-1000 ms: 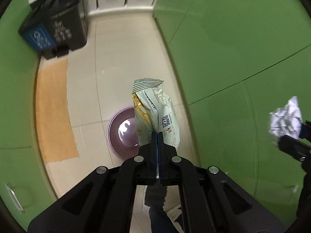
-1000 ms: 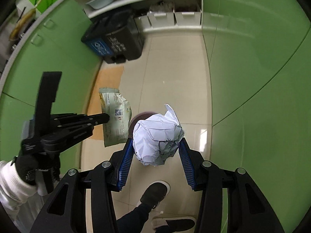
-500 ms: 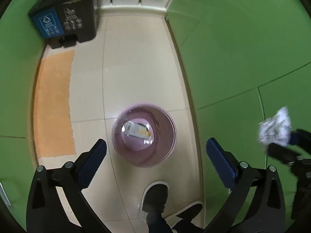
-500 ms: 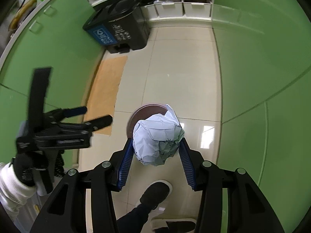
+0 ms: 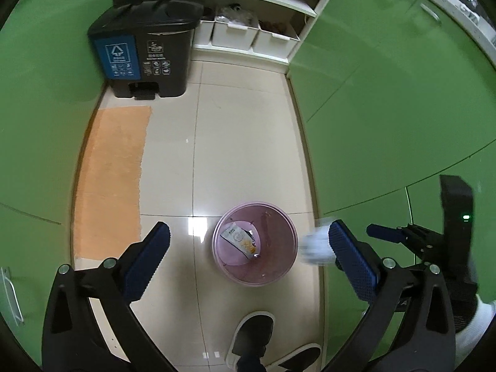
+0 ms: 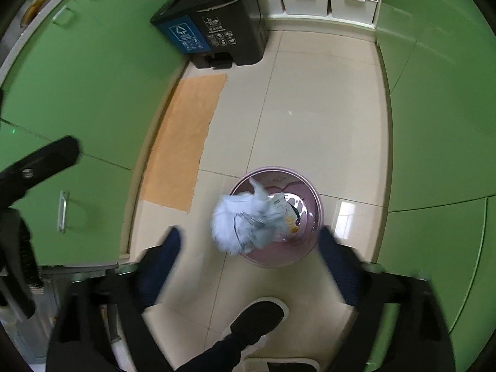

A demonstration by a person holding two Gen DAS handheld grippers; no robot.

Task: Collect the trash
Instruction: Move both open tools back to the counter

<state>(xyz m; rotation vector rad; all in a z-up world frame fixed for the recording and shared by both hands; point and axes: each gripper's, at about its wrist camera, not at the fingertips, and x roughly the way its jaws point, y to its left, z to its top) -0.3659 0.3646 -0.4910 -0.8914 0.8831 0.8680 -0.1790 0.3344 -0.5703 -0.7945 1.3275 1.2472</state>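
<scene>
- so right claw [image 6: 248, 257] is spread wide with nothing in it, and the crumpled paper ball [image 6: 241, 226] is blurred in mid-air just over the near rim of the pink basin [image 6: 313, 241] on the floor
- left claw [image 5: 248, 248] is wide open and empty too
- snack wrapper [image 5: 240, 239] already lies inside the basin
- looks like the drop step; if the ball lands in, next move is probably hunting for more trash

basin [image 5: 293, 231] mouth open, cabinets [image 5: 387, 117] flanking
</scene>
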